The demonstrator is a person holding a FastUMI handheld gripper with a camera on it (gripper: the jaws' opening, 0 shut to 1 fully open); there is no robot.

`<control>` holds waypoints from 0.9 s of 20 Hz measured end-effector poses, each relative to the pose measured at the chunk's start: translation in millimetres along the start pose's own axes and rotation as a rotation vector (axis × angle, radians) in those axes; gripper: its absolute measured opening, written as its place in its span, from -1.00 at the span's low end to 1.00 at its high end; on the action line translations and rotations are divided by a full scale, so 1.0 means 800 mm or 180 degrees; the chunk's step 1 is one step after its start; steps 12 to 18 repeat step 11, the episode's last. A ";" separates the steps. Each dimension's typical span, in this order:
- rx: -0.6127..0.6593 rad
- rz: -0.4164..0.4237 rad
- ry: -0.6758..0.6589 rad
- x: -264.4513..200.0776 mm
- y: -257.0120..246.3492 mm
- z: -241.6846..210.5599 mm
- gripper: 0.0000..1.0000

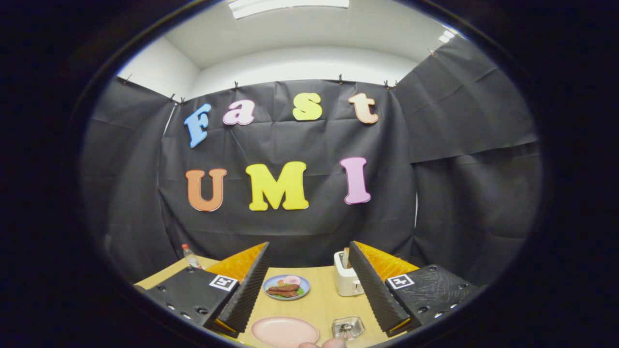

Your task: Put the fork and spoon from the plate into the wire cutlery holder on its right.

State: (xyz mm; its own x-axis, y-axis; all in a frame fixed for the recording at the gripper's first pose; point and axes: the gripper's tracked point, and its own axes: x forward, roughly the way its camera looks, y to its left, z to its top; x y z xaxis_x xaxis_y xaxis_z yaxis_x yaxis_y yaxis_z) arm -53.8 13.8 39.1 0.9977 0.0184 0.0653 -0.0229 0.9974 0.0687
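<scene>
My gripper (309, 245) is open, held high above the wooden table (319, 302) with its fingers wide apart and nothing between them. Far below, between the fingers, lies a pink plate (284, 331) whose visible surface is bare. Just to its right stands the small wire cutlery holder (348, 327); shiny metal shows inside it, too small to tell what it is. Neither finger touches the plate or the holder.
Beyond the pink plate sits a blue plate (286, 287) with toy food. A white toaster (346, 281) stands to its right, close to the right finger. A small bottle (191, 256) stands at the table's far left. A person's fingertips (329, 343) show by the near edge.
</scene>
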 end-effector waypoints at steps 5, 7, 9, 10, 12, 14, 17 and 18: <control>-0.0001 -0.0025 -0.0027 -0.002 -0.008 0.003 0.92; 0.0013 -0.0032 -0.0055 -0.004 -0.009 0.006 0.92; 0.0013 -0.0035 -0.0070 -0.005 -0.011 0.007 0.92; 0.0012 -0.0040 -0.0075 -0.004 -0.012 0.008 0.92; 0.0016 -0.0044 -0.0086 -0.004 -0.012 0.009 0.92; 0.0016 -0.0044 -0.0086 -0.004 -0.012 0.009 0.92; 0.0016 -0.0044 -0.0086 -0.004 -0.012 0.009 0.92; 0.0016 -0.0044 -0.0086 -0.004 -0.012 0.009 0.92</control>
